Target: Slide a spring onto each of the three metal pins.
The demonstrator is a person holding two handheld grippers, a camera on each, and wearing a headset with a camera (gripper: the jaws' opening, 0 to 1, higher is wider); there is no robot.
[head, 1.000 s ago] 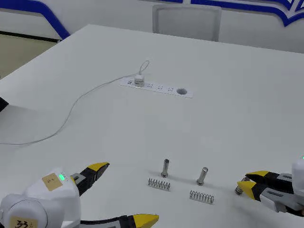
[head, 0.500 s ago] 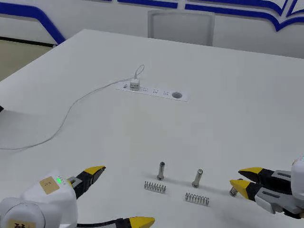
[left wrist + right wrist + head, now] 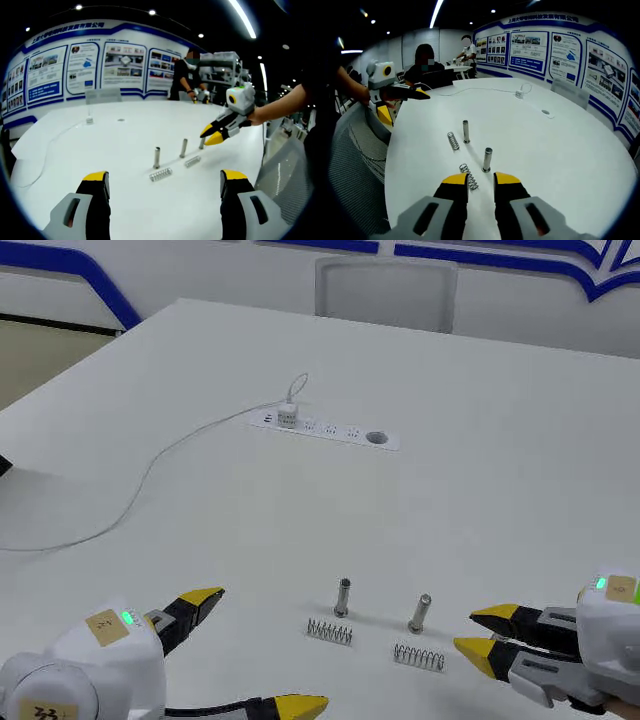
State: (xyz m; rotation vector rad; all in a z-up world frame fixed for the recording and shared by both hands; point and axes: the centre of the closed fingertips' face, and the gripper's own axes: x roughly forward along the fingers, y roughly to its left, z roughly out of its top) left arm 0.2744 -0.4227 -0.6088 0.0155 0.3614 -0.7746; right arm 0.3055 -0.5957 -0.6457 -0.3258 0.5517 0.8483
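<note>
White table, silver pins, coiled grey springs; left gripper at seven o'clock flashes yellow tips on black, right gripper at four o'clock matches.

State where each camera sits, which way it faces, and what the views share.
Head view: on the person's head, facing forward and down at the table; left gripper and right gripper show at the bottom.
Left gripper view: on the left gripper, facing along its wide-open jaws toward the right gripper and its hand.
Right gripper view: on the right gripper, facing along its narrowly parted jaws toward the left gripper.
Shared by all: two pins, two springs.
</note>
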